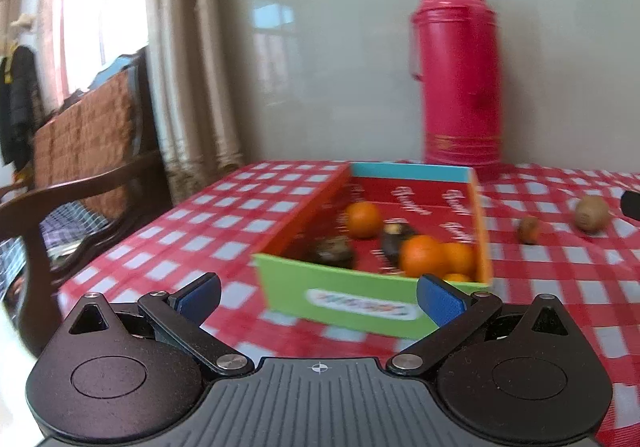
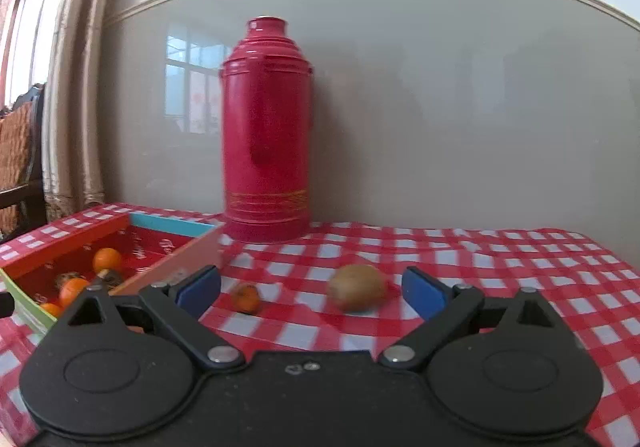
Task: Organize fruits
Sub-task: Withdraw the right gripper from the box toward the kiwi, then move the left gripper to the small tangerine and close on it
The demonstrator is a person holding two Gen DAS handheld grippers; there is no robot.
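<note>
My right claw (image 2: 311, 289) is hanging low over the checked tablecloth (image 2: 500, 259), jaws spread wide, nothing between them. Kiwi (image 2: 356, 293) is lying just ahead, right of the box (image 2: 172, 243); 1 smaller fruit (image 2: 245, 297) between kiwi and box. Left claw (image 1: 319, 297), likewise gaping and empty, is facing the box front. Judging: reaching for the kiwi; next, straddle it, close gently.

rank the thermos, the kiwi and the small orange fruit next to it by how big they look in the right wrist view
1. thermos, by far the largest
2. kiwi
3. small orange fruit, smallest

The kiwi and the small fruit lie at a similar depth on the tablecloth, so that order seems reliable.
</note>
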